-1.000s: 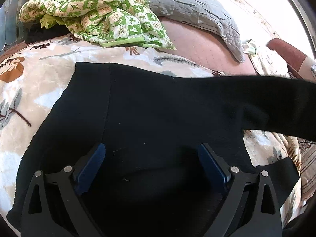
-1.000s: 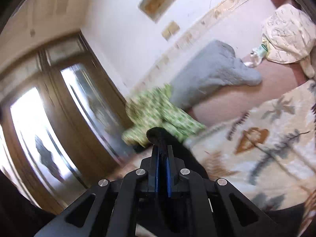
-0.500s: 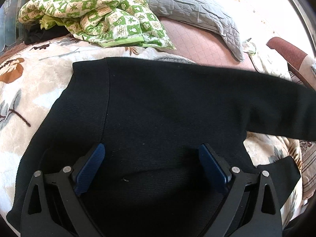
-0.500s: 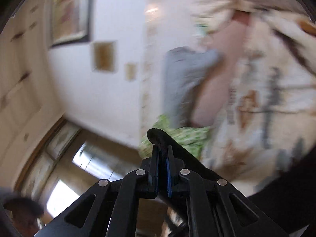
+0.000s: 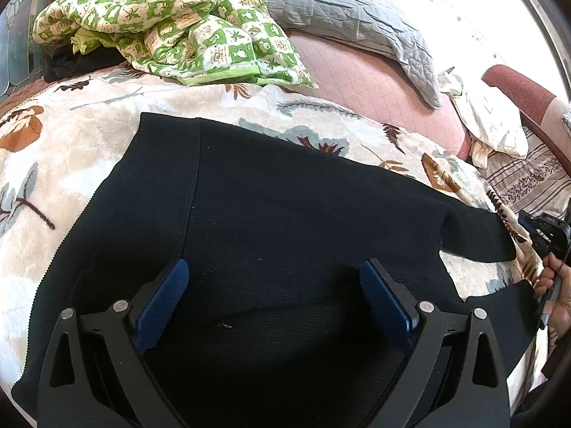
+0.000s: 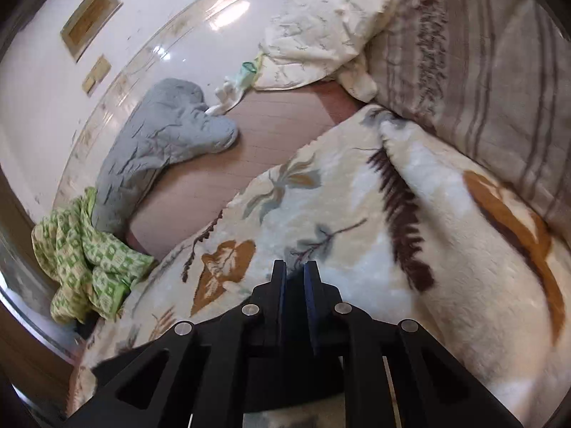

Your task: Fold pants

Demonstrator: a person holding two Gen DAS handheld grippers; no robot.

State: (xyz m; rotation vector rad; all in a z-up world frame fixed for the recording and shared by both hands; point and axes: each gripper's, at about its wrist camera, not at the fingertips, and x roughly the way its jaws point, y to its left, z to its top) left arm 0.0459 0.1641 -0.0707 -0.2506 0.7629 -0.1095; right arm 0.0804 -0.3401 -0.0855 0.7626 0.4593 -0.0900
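Observation:
The black pants [image 5: 285, 214] lie spread on a floral fleece blanket [image 5: 71, 149], waistband at the left. My left gripper [image 5: 274, 274] hovers just over their middle, open wide, with nothing pinched. One leg runs out to the right and its end [image 5: 481, 239] rests on the blanket. My right gripper [image 5: 531, 226] sits just past that end, held by a person's hand [image 5: 556, 285]. In the right wrist view the right gripper [image 6: 294, 267] points low over the blanket; its jaws are opening, a narrow gap between the pads with dark cloth low inside it and none sticking out past the tips.
A green-and-white checked quilt [image 5: 185, 25] and a grey quilted cover [image 5: 349, 18] are bunched at the far side on the pink mattress [image 5: 357, 78]. A cream pillow [image 6: 321, 28] and striped bedding [image 6: 481, 71] lie to the right. A wall runs behind.
The right gripper swung down from the wall towards the blanket, and its jaws parted slightly. The leg it held raised now lies lower on the blanket at the right. The left gripper stayed put.

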